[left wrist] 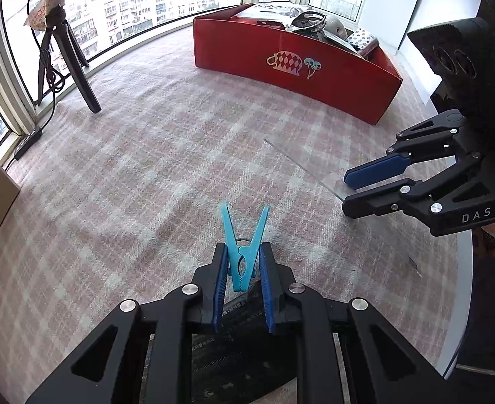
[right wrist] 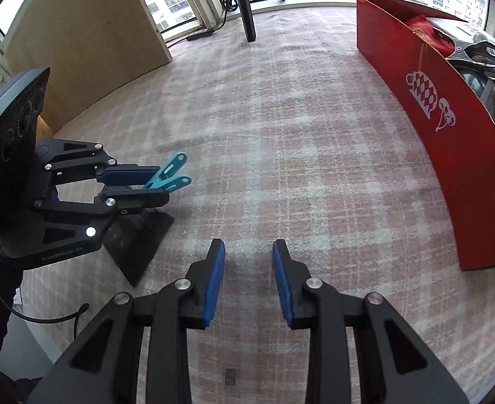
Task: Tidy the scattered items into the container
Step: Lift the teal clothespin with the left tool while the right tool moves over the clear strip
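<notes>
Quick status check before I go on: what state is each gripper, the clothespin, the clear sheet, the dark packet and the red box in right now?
Left gripper: jaws shut on the clothespin.
Blue clothespin: held, off the cloth, prongs spread.
Right gripper: jaws open, nothing between them.
Clear sheet: flat on the cloth, ungripped.
Dark packet: lying on the cloth beneath the left gripper.
Red box: open-topped, already holding items.

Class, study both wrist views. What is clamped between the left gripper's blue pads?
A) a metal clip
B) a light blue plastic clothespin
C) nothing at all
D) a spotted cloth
B: the left gripper has its pads pressed on either side of the light blue clothespin, whose two prongs stick out ahead of the fingers; the right wrist view shows the same grip.
</notes>
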Demonstrator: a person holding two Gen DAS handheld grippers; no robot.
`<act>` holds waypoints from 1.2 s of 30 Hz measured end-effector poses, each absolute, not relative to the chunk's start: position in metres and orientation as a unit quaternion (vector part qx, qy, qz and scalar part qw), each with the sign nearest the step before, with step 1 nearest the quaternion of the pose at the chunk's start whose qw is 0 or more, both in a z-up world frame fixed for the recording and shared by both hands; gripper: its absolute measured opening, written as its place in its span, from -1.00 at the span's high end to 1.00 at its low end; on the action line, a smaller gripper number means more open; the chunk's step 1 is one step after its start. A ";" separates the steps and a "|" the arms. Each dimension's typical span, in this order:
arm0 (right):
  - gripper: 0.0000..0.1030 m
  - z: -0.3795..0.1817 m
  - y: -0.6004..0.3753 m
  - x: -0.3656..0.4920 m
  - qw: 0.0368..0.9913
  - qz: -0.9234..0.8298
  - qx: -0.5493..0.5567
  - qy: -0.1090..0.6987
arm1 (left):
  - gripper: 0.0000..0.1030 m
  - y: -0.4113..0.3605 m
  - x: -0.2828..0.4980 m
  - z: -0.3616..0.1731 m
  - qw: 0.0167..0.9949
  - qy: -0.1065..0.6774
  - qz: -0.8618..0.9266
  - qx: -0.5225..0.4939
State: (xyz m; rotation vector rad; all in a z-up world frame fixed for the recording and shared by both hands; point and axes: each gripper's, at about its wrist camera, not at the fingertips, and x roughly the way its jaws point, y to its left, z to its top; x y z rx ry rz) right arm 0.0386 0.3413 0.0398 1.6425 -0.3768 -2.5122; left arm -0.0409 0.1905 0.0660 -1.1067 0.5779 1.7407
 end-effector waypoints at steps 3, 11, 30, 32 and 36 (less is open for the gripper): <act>0.44 0.033 0.341 0.038 0.057 -0.826 0.549 -0.116 | 0.66 0.193 -0.037 0.065 0.481 0.242 0.711 -0.452; 0.44 0.023 0.331 0.019 0.054 -0.825 0.557 -0.079 | 0.66 0.191 -0.039 0.068 0.479 0.233 0.717 -0.450; 0.44 0.044 0.324 0.003 0.074 -0.827 0.555 -0.051 | 0.66 0.186 -0.043 0.071 0.472 0.223 0.724 -0.449; 0.44 0.051 0.327 0.001 0.074 -0.833 0.546 -0.058 | 0.66 0.183 -0.043 0.075 0.471 0.220 0.729 -0.446; 0.44 0.066 0.331 0.002 0.074 -0.843 0.527 -0.071 | 0.66 0.177 -0.043 0.085 0.468 0.207 0.738 -0.440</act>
